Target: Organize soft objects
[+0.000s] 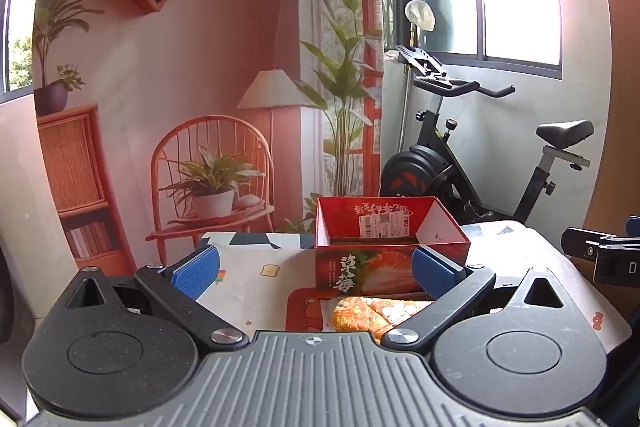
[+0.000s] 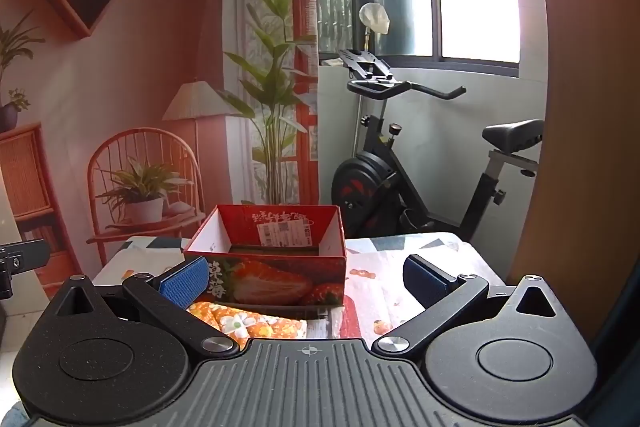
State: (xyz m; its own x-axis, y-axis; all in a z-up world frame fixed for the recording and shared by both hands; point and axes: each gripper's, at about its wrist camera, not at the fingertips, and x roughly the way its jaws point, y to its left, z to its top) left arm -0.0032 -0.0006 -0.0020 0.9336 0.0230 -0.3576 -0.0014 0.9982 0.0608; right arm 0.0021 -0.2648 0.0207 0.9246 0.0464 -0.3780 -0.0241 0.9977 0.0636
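An orange cloth (image 2: 248, 323) printed with white flowers lies folded and flat on the patterned tablecloth (image 2: 384, 291), on the near side of an open red box (image 2: 272, 263) with strawberries on its front; the cloth's far edge sits just at the foot of the box. The box is empty inside, with a white shipping label on its far inner wall. The left gripper (image 1: 316, 273) and the right gripper (image 2: 306, 279) both have their blue-padded fingers spread wide with nothing grasped; each hangs above the table, angled down toward the box. In the left wrist view the cloth shows low between the fingers, toward the right one, and the right gripper's black body juts in at the far right edge. In the right wrist view the cloth lies to the left, beside the left finger, and more of the bare tablecloth shows to the right of the box. An exercise bike (image 2: 404, 163) stands beyond the table by the window.
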